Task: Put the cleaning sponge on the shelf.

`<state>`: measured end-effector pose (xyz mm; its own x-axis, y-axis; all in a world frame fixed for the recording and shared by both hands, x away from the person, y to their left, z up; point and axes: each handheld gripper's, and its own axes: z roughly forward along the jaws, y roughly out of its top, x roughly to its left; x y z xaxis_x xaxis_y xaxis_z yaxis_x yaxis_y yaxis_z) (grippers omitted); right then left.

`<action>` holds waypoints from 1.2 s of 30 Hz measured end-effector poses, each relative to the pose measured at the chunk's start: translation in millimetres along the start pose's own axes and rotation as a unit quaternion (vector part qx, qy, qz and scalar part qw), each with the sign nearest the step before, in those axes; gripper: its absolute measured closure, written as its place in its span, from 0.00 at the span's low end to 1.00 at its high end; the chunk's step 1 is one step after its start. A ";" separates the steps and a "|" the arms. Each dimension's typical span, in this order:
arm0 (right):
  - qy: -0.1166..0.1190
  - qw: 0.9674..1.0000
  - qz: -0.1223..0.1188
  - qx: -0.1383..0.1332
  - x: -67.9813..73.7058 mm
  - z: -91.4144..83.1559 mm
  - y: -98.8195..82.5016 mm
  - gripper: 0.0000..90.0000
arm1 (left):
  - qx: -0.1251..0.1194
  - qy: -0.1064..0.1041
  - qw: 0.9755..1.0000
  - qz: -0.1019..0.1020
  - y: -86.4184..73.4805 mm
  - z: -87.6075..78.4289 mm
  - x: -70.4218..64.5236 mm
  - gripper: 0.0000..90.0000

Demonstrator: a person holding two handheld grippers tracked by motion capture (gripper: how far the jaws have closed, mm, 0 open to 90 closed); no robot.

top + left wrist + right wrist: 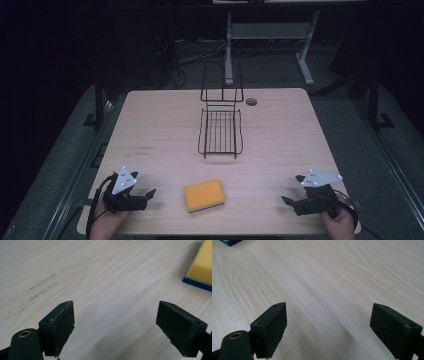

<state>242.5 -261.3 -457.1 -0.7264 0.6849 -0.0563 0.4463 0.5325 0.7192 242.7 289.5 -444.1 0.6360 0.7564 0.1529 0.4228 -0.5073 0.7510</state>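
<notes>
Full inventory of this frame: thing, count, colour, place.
sponge: 1, yellow top with blue base, near edge of the table, between the two tools
wire rack: 1, black, middle of the table toward the far side, nothing in it
table: 1, light wood, round hole near its far edge
desk frame: 1, grey, on the dark floor behind the table
left tool: 1, black with grey plate, near left corner, open, holding nothing
right tool: 1, black with grey plate, near right corner, open, holding nothing

Matt foam sponge (204, 195), smooth pale wood table (280, 135).
</notes>
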 end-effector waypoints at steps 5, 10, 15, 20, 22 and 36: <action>0.000 1.000 0.000 0.000 0.0 -0.2 -0.1 0.15 | 0.000 -0.002 1.000 0.000 1.3 -0.2 -1.1 0.16; 0.001 1.000 -0.001 0.004 -0.5 1.1 -0.1 0.15 | -0.005 -0.004 1.000 0.009 5.0 -2.2 -4.7 0.16; 0.002 1.000 -0.005 0.005 0.0 2.4 0.3 0.15 | -0.006 -0.009 1.000 0.012 6.1 -3.7 -7.1 0.16; 0.001 1.000 -0.007 0.007 0.3 3.3 1.5 0.15 | -0.012 -0.014 1.000 0.015 6.8 -6.2 -9.7 0.16; 0.002 1.000 -0.008 0.006 1.7 3.6 1.9 0.15 | -0.014 -0.016 1.000 0.019 8.1 -6.7 -11.0 0.16; 0.005 1.000 -0.010 0.004 3.8 3.0 3.0 0.15 | -0.025 -0.070 0.996 0.045 16.7 -1.6 -27.6 0.16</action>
<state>242.7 -255.6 -457.2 -0.7404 0.6690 -0.0648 0.4354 0.5508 0.7120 231.1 260.9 -434.7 0.7555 0.6418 0.1318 0.3296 -0.5461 0.7702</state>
